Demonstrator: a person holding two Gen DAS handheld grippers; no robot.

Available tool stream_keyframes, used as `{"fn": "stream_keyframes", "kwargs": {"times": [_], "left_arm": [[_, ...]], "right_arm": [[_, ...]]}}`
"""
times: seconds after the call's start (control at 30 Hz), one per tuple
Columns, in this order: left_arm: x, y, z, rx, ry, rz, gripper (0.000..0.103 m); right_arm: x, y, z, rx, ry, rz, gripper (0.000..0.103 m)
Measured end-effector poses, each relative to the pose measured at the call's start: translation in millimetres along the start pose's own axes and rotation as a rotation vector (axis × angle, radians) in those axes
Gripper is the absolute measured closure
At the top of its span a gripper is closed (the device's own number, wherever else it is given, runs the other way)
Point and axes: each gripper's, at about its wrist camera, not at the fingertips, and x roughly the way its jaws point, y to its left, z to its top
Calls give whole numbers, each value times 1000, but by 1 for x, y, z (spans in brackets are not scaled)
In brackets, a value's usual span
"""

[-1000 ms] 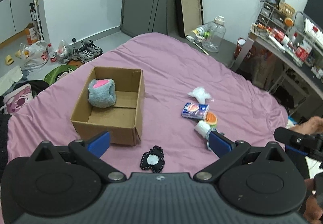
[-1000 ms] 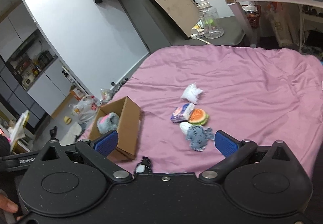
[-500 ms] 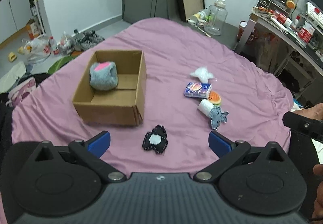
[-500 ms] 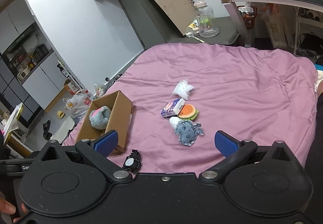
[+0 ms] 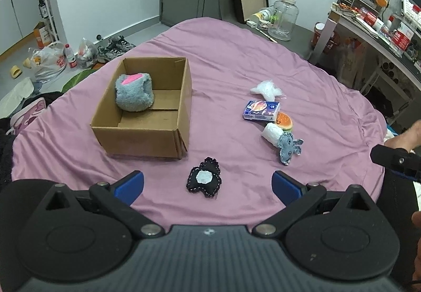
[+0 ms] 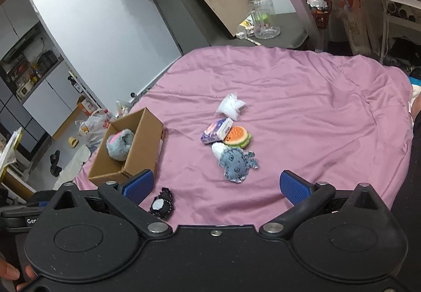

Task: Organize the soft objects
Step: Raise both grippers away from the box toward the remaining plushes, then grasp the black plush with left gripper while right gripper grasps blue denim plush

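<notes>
The right gripper [image 6: 215, 185] hides the near edge of the pink bedspread [image 6: 302, 97] and covers part of the black felt patch [image 6: 161, 204], and the words on the small tissue pack [image 6: 217, 130] are too blurred to read. On the black bar at the lower left of the right wrist view only the letters "Gen" show before the gripper body cuts them off. The cardboard box [image 5: 147, 131] stands open on the left of the bed with one fuzzy grey toy [image 5: 134, 92] with a pink patch in its far left corner; the rest of its floor is bare. To its right lie a white plastic bag [image 5: 265, 88], the tissue pack, a burger toy [image 5: 285, 121], a white roll [image 5: 271, 133] and a blue octopus toy [image 5: 288, 147], close together in a line. The left gripper [image 5: 208, 184] hangs over the felt patch with its jaws spread wide and empty; the right one is likewise wide open, holding nothing.
</notes>
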Motion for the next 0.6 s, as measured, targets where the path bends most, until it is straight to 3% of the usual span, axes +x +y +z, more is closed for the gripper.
{"fn": "stream_keyframes", "kwargs": {"times": [0.3,0.6], "left_arm": [[26,-6,-4,32,20,-12,1],[69,-6,-10,30,92,-28,3]], "right_arm": [[18,-17,-5,55,-12,-57,0],[47,-23,-8,80,16,-51,0]]}}
